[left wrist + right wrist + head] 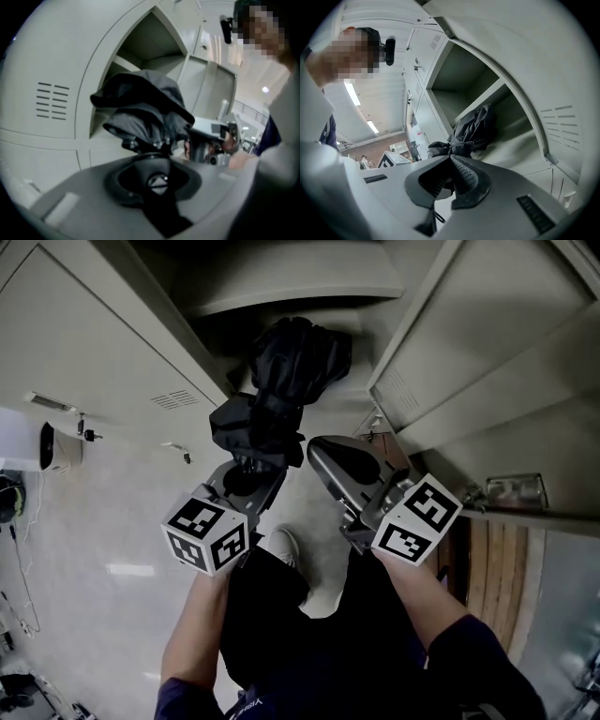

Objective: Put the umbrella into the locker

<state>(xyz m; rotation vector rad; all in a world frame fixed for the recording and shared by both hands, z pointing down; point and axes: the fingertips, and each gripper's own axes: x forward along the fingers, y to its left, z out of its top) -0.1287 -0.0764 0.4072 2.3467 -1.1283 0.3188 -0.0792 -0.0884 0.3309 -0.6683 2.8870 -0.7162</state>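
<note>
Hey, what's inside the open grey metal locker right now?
The folded black fabric umbrella is partly in, canopy first; its handle end sticks out, clamped in the left gripper. The grey metal locker's rear behind the canopy is covered and dark.

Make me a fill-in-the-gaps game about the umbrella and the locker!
1. The left gripper is shut on the ___ of the black folded fabric umbrella.
2. The right gripper holds ___.
3. The umbrella's other end pokes into the pale grey metal locker, whose door is ___.
Missing words: handle; nothing; open.
</note>
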